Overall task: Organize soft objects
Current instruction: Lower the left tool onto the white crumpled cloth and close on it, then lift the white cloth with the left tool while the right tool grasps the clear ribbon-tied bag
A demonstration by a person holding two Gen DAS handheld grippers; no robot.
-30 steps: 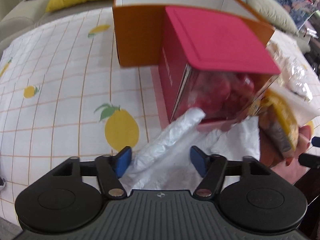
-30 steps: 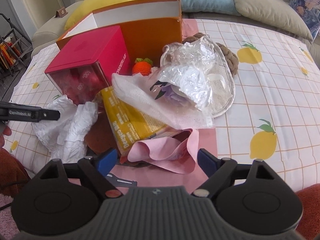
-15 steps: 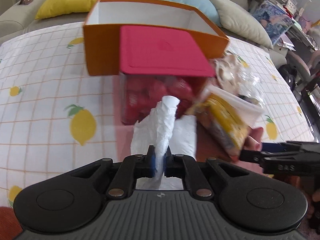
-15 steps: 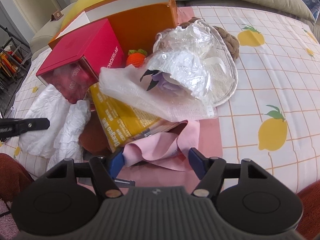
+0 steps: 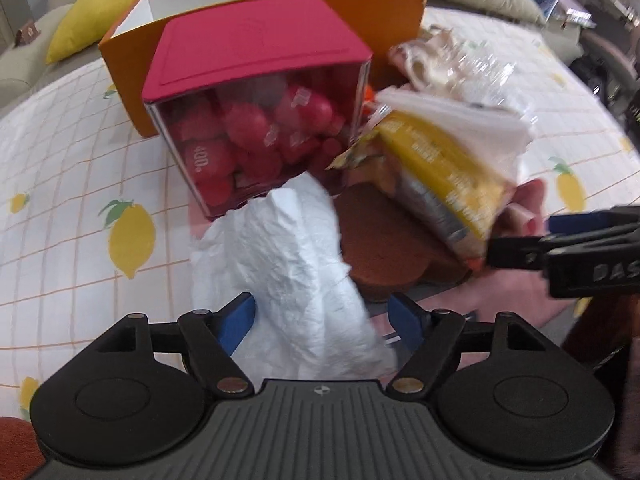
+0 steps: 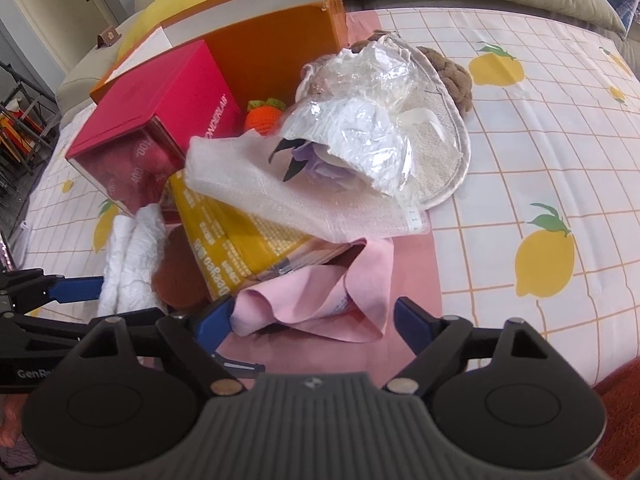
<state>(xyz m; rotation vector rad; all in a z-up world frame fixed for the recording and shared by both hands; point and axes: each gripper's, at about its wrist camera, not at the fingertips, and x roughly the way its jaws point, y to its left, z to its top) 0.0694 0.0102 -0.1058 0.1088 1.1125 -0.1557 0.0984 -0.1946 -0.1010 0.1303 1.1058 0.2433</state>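
My left gripper (image 5: 322, 320) is opening its jaws, and a crumpled white plastic bag (image 5: 296, 260) lies loose between its fingers without being pinched. That bag (image 6: 132, 256) rests on the tablecloth in front of a red box (image 5: 260, 120) with a clear front. My right gripper (image 6: 314, 320) is also opening, its fingers either side of a folded pink cloth (image 6: 320, 300). The cloth lies under a yellow packet (image 6: 232, 240) and a white mesh sheet (image 6: 300, 200). In the left wrist view the right gripper (image 5: 560, 240) reaches in from the right.
An open orange box (image 6: 272, 40) stands behind the red box. A clear bag with a purple item (image 6: 360, 140), an orange crochet fruit (image 6: 264, 116), a brown knit piece (image 6: 452, 76) and a brown pad (image 5: 384, 240) crowd the pile. Lemon-print cloth (image 6: 540, 140) lies to the right.
Half a second ago my left gripper was shut on the white bag; its jaws now stand wide and the bag has slumped between them. The right gripper narrowed a little, then widened again.
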